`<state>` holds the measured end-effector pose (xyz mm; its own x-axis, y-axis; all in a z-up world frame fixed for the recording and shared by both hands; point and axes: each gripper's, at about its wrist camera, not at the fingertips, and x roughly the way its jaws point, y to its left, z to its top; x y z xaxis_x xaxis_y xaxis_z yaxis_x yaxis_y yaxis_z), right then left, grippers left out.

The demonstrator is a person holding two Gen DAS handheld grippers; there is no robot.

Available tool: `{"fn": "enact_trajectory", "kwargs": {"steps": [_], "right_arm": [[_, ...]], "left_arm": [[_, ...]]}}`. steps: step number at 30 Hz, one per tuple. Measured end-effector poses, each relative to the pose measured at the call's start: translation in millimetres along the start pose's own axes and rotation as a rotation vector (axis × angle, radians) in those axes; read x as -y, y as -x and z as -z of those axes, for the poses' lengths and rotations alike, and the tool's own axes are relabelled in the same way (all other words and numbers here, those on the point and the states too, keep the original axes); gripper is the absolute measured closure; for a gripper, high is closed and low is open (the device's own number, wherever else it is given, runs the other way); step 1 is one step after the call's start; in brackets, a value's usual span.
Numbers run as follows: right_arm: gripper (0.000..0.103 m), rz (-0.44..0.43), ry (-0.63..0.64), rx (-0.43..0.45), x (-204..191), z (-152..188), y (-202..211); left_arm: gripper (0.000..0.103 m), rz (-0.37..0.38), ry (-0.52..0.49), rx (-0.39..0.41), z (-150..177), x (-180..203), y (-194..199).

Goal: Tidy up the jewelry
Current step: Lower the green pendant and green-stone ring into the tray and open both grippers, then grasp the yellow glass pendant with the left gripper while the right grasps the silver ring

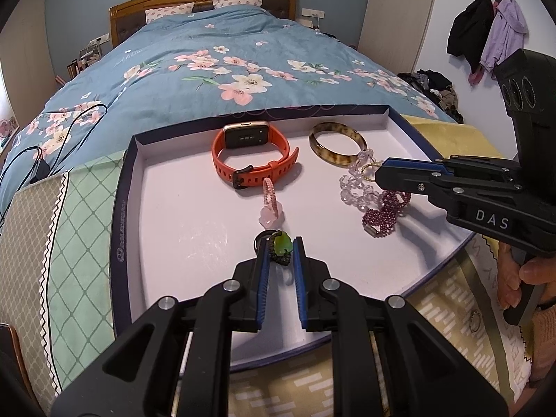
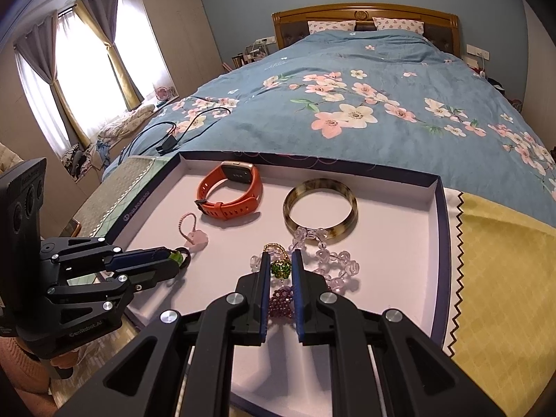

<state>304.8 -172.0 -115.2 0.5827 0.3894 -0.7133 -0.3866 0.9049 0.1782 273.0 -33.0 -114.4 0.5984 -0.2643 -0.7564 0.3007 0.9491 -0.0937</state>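
L wrist: my left gripper (image 1: 280, 248) is clamped on green stone ring (image 1: 282, 243), low over the tray (image 1: 166, 208) floor. Light, hard, slick; pinch the cord band, not the stone.

R wrist: right gripper (image 2: 280, 264) is pinching green bead ring (image 2: 280, 268) above purple bead bracelet (image 2: 280, 298). Tiny, fragile; gentle squeeze.

Matt paperboard tray (image 1: 399, 128); rubbery orange watch strap (image 1: 243, 170) sitting near far edge; glossy mottled bangle (image 2: 319, 212) gleaming; clear glassy beads (image 2: 333, 264) glinting; woven cloth bedspread (image 1: 215, 69) lying behind.
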Motion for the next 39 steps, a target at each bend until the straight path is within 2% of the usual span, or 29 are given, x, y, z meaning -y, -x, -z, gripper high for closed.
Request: {"fn": "enact_trajectory", "kwargs": {"steps": [14,20,22,25,27,33,34,39], "right_arm": [[0.090,0.020,-0.044,-0.009,9.2,-0.5,-8.5],[0.089,0.030,-0.065,0.012,13.2,-1.0,-1.8],[0.088,0.031,-0.075,0.022,14.6,-1.0,2.2],[0.081,0.030,-0.088,0.046,15.8,-0.6,12.3],[0.080,0.019,-0.090,0.065,14.6,0.0,22.0],[0.070,-0.017,-0.049,0.138,2.4,12.0,65.6],[0.066,-0.021,-0.042,0.145,1.2,14.0,71.4],[0.064,-0.032,-0.022,0.151,-3.1,39.5,100.4]], "left_arm": [[0.087,-0.019,0.004,-0.002,-12.5,-4.3,-14.1],[0.078,-0.008,0.026,0.024,-14.6,-6.3,-8.8],[0.073,-0.010,0.028,0.048,-15.2,-6.6,-1.9],[0.067,-0.015,0.030,0.092,-14.8,-6.3,13.9],[0.065,-0.015,0.029,0.118,-14.1,-5.5,25.5],[0.060,0.011,0.001,0.210,0.7,-1.5,77.6],[0.059,0.018,-0.007,0.217,5.7,-0.1,85.9],[0.058,0.066,-0.029,0.215,34.3,7.7,110.6]]}}
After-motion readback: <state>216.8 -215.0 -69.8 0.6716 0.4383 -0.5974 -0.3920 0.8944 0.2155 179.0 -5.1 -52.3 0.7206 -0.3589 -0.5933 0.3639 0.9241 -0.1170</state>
